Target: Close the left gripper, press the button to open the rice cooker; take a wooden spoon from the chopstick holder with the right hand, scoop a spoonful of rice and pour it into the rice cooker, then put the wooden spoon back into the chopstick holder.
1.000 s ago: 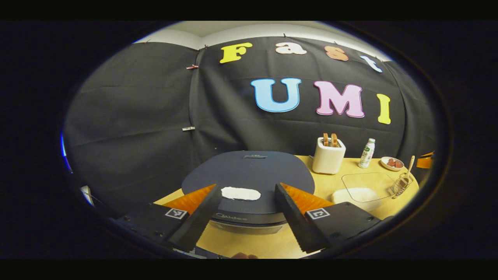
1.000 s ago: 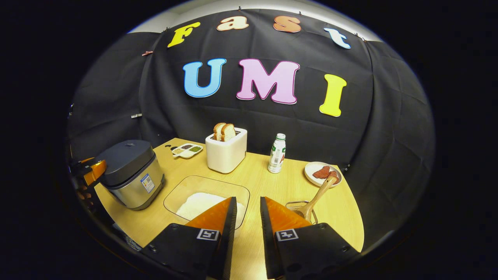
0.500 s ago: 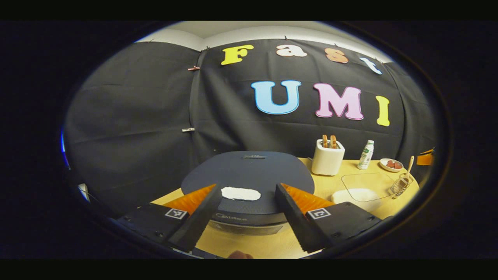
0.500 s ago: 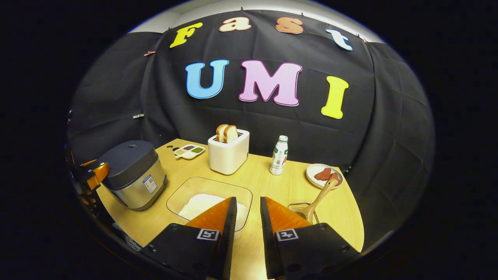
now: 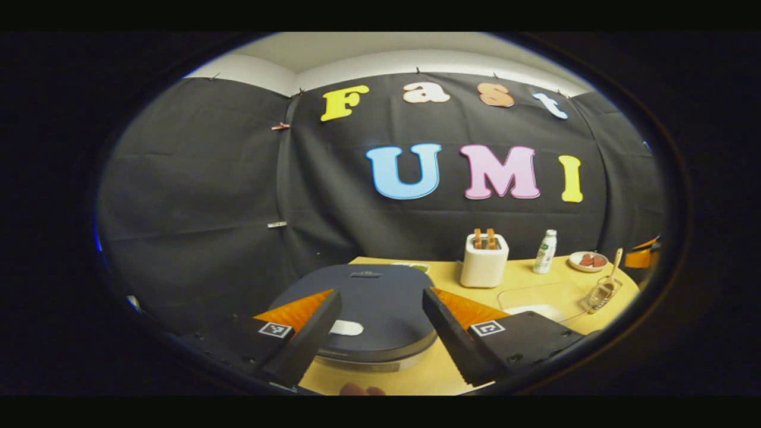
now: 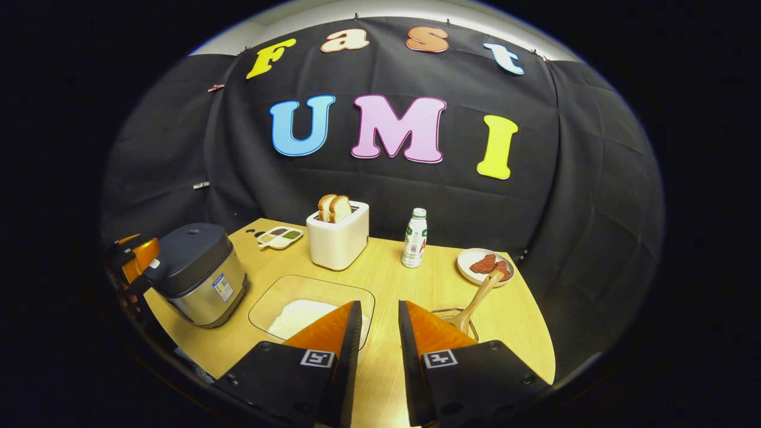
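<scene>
lifted since a second ago, left gripper above the closed rice cooker, jaws spread wide. right gripper jaws slightly parted, empty, near wooden spoon in chopstick holder.

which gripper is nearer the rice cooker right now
Left. The left gripper hangs right over the rice cooker, fingers open on either side of its lid. The right gripper sits off across the table, above the glass dish of rice.
</scene>
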Available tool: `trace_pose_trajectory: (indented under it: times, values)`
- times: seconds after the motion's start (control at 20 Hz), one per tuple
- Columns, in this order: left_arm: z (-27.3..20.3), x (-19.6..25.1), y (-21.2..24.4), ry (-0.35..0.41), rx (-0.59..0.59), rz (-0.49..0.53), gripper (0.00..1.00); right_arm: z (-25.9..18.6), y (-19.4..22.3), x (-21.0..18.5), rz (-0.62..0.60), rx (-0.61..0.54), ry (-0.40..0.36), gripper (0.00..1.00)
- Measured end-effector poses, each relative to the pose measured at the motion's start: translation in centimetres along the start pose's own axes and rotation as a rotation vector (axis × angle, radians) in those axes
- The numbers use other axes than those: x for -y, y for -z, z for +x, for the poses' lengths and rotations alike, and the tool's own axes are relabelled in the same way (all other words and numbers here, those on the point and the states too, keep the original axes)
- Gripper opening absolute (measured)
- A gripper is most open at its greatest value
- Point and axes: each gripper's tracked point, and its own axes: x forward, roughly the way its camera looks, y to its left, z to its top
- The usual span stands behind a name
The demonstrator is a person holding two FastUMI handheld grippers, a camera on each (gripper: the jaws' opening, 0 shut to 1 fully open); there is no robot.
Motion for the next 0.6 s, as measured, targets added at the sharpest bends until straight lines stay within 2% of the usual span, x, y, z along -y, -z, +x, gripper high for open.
trace_pose_trajectory:
  times: [0.3, 0.4, 0.45, 0.6]
  values:
    - [-1.8, 3.6, -2.4, 0.064, 0.026, 0.055, 0.94, -1.3, -0.5, -0.3, 0.013, 0.021, 0.026, 0.44]
    - [-2.4, 5.0, -2.9, 0.111, 0.043, 0.047, 0.94, -1.8, -0.3, -0.6, 0.024, 0.028, 0.033, 0.52]
    - [-2.6, 5.4, -3.0, 0.123, 0.045, 0.04, 0.94, -2.3, -0.4, -0.7, 0.028, 0.036, 0.039, 0.64]
    - [-3.3, 6.2, -2.9, 0.149, 0.029, 0.007, 0.95, -3.0, -0.5, -1.1, 0.023, 0.056, 0.045, 0.72]
